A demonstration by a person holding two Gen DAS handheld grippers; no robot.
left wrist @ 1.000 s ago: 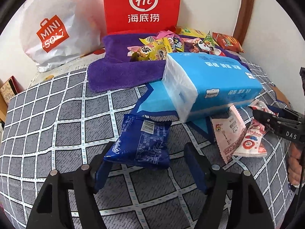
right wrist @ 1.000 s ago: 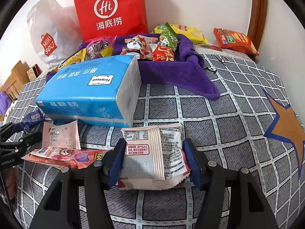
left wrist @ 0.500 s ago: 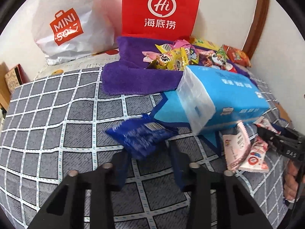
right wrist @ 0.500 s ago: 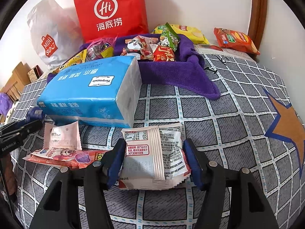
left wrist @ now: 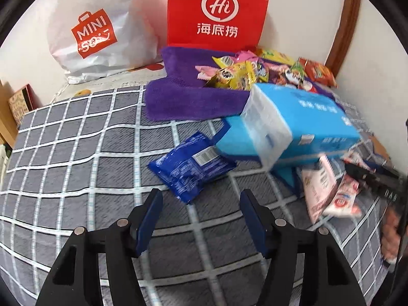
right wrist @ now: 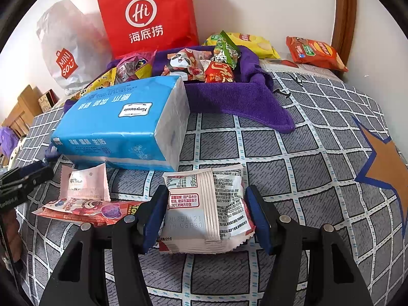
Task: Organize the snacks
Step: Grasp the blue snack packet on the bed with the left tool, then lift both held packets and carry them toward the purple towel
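Snacks (right wrist: 201, 63) crowd below a red "Hi" bag (right wrist: 148, 15).

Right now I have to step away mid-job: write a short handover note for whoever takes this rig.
Left gripper: jaws opening, nothing between them; the dark blue foil snack packet lies on the grey checked bedspread just ahead of it.
Right gripper: straddles the white printed snack packet, which rests on the bedspread; grip not confirmed.
Most snacks are piled on the purple towel by the red paper bag.
Left: blue and white packets, plus the pale pink sachet and red cartoon packet beside the blue tissue pack.
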